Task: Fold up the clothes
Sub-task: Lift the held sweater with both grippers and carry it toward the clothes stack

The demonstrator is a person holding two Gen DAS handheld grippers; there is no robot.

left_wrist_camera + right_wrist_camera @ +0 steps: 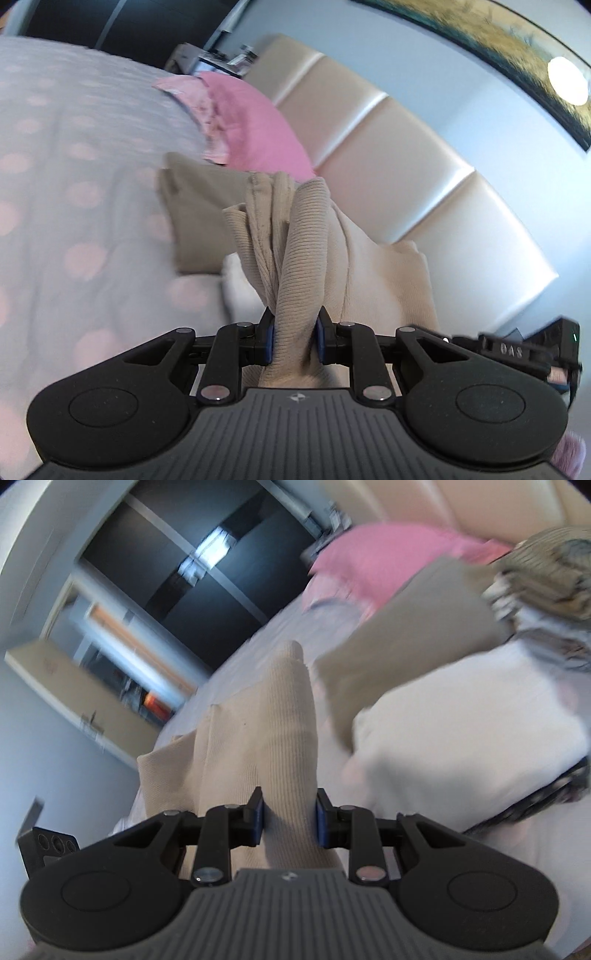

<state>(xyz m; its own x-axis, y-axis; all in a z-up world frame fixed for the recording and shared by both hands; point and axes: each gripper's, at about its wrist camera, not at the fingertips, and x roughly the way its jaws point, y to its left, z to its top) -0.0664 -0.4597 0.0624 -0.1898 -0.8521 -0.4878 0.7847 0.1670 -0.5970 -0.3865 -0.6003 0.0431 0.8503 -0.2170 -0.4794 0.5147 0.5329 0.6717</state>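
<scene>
A beige ribbed garment is bunched up between the blue pads of my left gripper, which is shut on it and holds it above the bed. In the right wrist view another part of the beige ribbed garment runs forward from my right gripper, which is also shut on the fabric. The cloth hangs off both grippers. The other gripper's black body shows at the right edge of the left wrist view.
The bed has a white cover with pink dots. On it lie a pink pillow, a folded taupe garment, a folded white garment and a pile of striped clothes. A cream padded headboard stands behind.
</scene>
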